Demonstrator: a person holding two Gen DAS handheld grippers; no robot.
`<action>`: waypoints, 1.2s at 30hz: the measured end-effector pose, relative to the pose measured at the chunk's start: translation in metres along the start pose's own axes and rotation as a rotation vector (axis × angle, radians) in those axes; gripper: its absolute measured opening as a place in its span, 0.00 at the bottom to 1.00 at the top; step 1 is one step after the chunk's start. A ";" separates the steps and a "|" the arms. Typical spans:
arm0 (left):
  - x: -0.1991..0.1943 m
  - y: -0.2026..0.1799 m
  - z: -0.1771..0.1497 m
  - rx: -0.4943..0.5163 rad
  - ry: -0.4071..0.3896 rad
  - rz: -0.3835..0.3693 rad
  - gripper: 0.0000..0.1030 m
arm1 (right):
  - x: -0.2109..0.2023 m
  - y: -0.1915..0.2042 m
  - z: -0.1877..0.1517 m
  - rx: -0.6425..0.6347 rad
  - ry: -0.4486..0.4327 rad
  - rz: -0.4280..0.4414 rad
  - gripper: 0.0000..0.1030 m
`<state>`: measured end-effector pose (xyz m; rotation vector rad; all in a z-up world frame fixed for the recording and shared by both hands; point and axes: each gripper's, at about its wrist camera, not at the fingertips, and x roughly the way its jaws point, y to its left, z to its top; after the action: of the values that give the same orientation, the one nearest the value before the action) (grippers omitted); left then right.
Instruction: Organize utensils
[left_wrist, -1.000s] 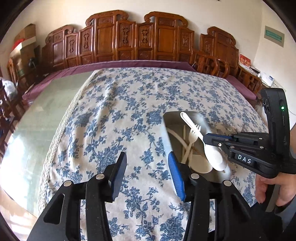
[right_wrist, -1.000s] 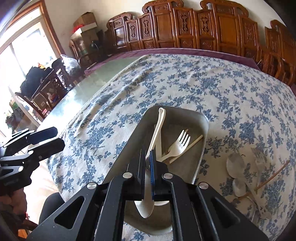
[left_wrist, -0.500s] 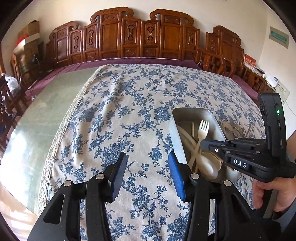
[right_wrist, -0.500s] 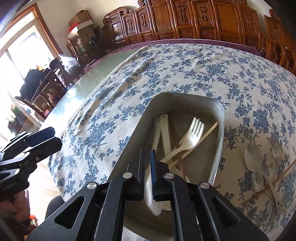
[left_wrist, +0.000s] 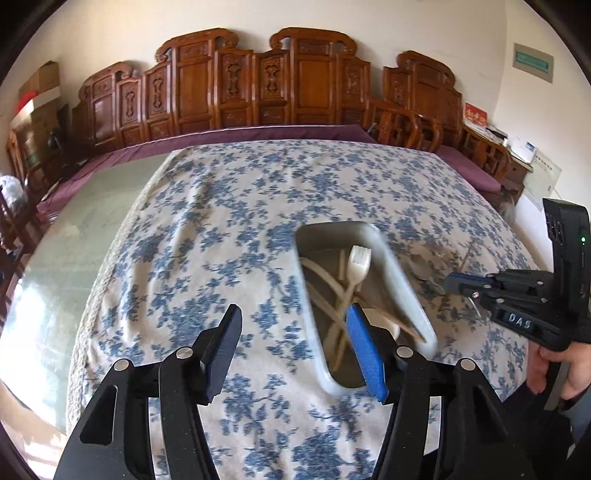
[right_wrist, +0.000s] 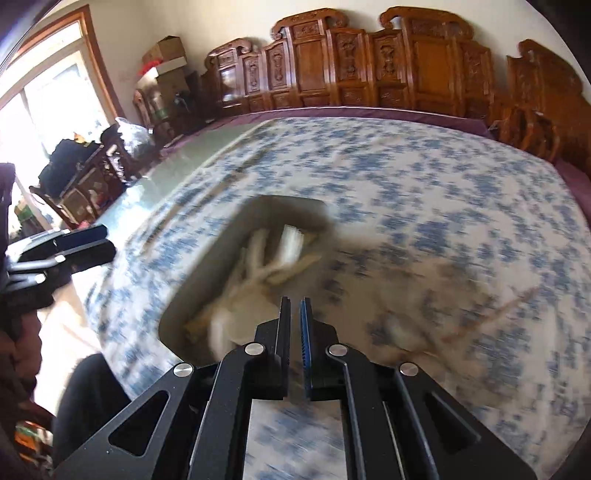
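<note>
A grey tray (left_wrist: 334, 226) lies on the blue-flowered cloth and holds a white fork (left_wrist: 360, 258), white spoons and a chopstick. My left gripper (left_wrist: 293, 317) hovers just before the tray's near left corner; its jaws are opening and nothing is between them. The right gripper (left_wrist: 452, 282), in a person's hand (left_wrist: 554, 373), is shut and empty to the right of the tray. In the blurred right wrist view the right gripper (right_wrist: 294, 302) is over the tray's (right_wrist: 199, 284) right rim. Loose utensils (right_wrist: 406, 325) and a chopstick (right_wrist: 509, 306) lie on the cloth to its right.
The cloth covers a large glass-topped table (left_wrist: 74, 258) whose bare glass shows at the left. Carved wooden chairs (left_wrist: 314, 74) line the far edge. Grey loose utensils (left_wrist: 424, 264) lie right of the tray. The left gripper (right_wrist: 85, 243) shows at the left edge of the right wrist view.
The right gripper has let go of the white spoon, which now lies in the tray, and has swung right, away from the tray. The left gripper's jaws have widened.
</note>
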<state>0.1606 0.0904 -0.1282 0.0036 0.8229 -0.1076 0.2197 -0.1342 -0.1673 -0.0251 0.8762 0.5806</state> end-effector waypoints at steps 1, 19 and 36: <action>0.002 -0.007 0.001 0.010 0.003 -0.009 0.55 | -0.006 -0.010 -0.004 0.003 -0.002 -0.016 0.07; 0.044 -0.125 0.014 0.121 0.050 -0.136 0.55 | -0.056 -0.109 -0.053 0.046 -0.017 -0.120 0.13; 0.049 -0.137 0.002 0.102 0.065 -0.154 0.55 | 0.031 -0.100 -0.030 -0.064 0.102 -0.067 0.23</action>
<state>0.1816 -0.0507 -0.1574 0.0396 0.8810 -0.2960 0.2628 -0.2111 -0.2304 -0.1425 0.9521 0.5483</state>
